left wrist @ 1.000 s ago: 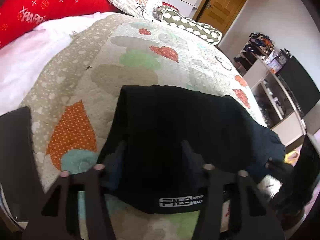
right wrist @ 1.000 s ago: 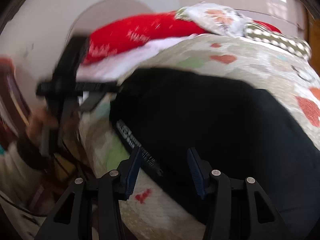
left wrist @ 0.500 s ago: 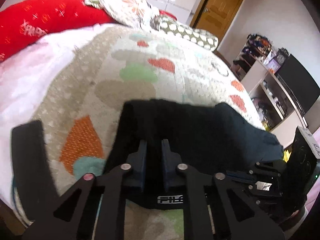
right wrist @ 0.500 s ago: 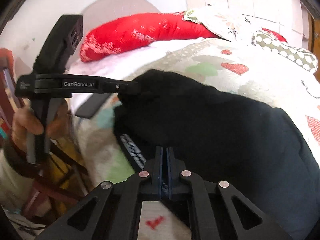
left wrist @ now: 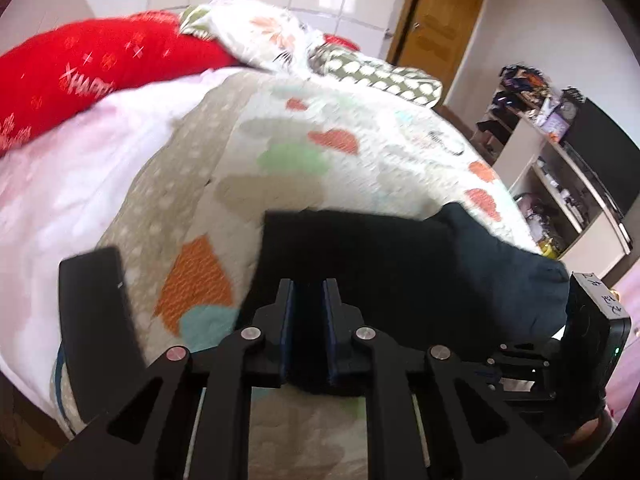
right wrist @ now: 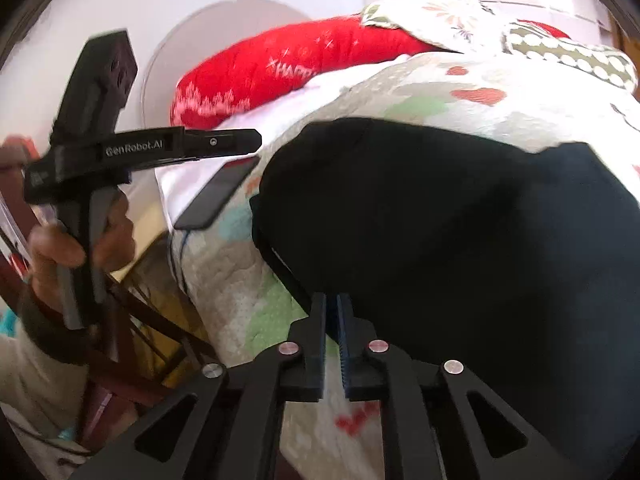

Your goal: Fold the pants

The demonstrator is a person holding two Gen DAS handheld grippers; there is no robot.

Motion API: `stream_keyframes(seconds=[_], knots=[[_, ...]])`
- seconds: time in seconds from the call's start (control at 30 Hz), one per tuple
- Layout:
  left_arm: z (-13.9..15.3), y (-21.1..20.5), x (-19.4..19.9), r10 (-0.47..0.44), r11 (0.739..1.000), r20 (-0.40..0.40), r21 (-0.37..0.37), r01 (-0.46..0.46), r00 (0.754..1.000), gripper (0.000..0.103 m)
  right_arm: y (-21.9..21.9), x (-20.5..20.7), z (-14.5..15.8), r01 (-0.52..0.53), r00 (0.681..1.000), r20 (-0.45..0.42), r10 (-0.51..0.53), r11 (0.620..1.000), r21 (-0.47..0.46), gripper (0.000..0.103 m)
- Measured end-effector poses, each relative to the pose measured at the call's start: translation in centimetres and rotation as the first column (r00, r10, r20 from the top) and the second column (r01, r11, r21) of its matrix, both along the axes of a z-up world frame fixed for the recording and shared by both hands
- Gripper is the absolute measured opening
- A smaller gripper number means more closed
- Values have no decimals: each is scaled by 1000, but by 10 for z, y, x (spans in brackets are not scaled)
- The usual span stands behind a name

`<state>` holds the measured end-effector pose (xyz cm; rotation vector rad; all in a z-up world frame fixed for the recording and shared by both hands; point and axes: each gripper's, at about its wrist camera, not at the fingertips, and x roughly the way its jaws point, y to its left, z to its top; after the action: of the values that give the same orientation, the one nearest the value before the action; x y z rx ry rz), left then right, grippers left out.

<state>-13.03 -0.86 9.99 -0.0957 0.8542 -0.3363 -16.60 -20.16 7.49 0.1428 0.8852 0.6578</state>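
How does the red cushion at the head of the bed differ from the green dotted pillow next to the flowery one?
The red cushion is long, curved, red with white lettering; the green dotted pillow is shorter, with white spots. In the left wrist view the red cushion lies left, the green dotted pillow right, nearer the door. Both flank the flowery pillow.

Both views are brightly lit by daylight; the white sheet [left wrist: 80,168] beside the quilt [left wrist: 360,148] is overexposed. The black pants [right wrist: 460,240] on the quilt are rendered without detail. Motion blur is seen throughout. Fisheye curvature and dark vignetting are shown at the edges.
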Motion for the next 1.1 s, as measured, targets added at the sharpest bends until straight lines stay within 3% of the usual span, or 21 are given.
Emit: stream_keyframes(seconds=[0.03, 0.1, 0.17, 0.23, 0.33, 0.37, 0.43, 0.5, 0.53, 0.6, 0.67, 0.7, 0.73, 0.87, 0.97, 1.03, 1.07, 1.1], knots=[[2, -5, 0, -7, 1000, 10, -1, 7, 1000, 22, -15, -5, 6, 44, 999, 13, -44, 999, 7, 38], [4, -17, 1, -25, 1000, 26, 1, 25, 999, 46, -47, -14, 14, 131, 991, 35, -132, 991, 10, 50], [0, -31, 2, -52, 999, 29, 1, 52, 998, 49, -83, -23, 22, 231, 971, 57, -230, 973, -13, 50], [-4, -42, 5, -65, 998, 17, 14, 65, 998, 51, -127, -33, 28, 362, 931, 77, -358, 931, -43, 50], [-11, -57, 9, -80, 996, 19, 37, 79, 997, 56, -194, -48, 34, 575, 817, 125, -563, 811, -105, 51], [-13, -59, 11, -78, 996, 21, 45, 77, 997, 57, -217, -51, 35, 658, 753, 150, -640, 739, -148, 52], [-19, -63, 17, -62, 996, 27, 68, 60, 998, 57, -249, -54, 35, 737, 676, 170, -717, 652, -177, 60], [-27, -63, 26, -27, 994, 20, 106, 24, 999, 57, -272, -47, 26, 782, 617, 172, -768, 573, -246, 73], [-30, -61, 30, -7, 993, 17, 117, 5, 1000, 57, -279, -42, 21, 790, 600, 163, -783, 547, -277, 73], [-35, -53, 39, 26, 995, 9, 101, -27, 1000, 57, -292, -35, 10, 786, 604, 118, -788, 565, -253, 72], [-41, -46, 49, 46, 996, -19, 76, -44, 999, 57, -298, -28, 0, 766, 632, 33, -774, 617, -179, 48], [-45, -45, 52, 55, 996, -29, 73, -53, 998, 57, -298, -22, -3, 752, 648, 5, -761, 639, -161, 25], [-47, -44, 55, 63, 996, -35, 73, -60, 997, 57, -295, -19, -2, 746, 656, 13, -754, 646, -162, 21], [-50, -39, 57, 146, 976, 23, 157, -148, 989, 57, -294, -28, 8, 746, 659, 68, -749, 640, -186, 15], [-69, -20, 66, 155, 986, -75, 64, -151, 985, 63, -297, -26, -11, 736, 657, 45, -752, 627, -256, 14], [-72, -16, 64, 160, 987, -77, 45, -157, 984, 66, -298, -28, -14, 746, 648, 36, -761, 624, -232, 15], [-70, -16, 63, 159, 987, -77, 45, -156, 984, 66, -299, -29, -9, 756, 639, 35, -769, 618, -218, 18], [-68, -16, 61, 161, 986, -80, 46, -158, 984, 66, -301, -30, -2, 776, 618, 37, -785, 601, -192, 27]])
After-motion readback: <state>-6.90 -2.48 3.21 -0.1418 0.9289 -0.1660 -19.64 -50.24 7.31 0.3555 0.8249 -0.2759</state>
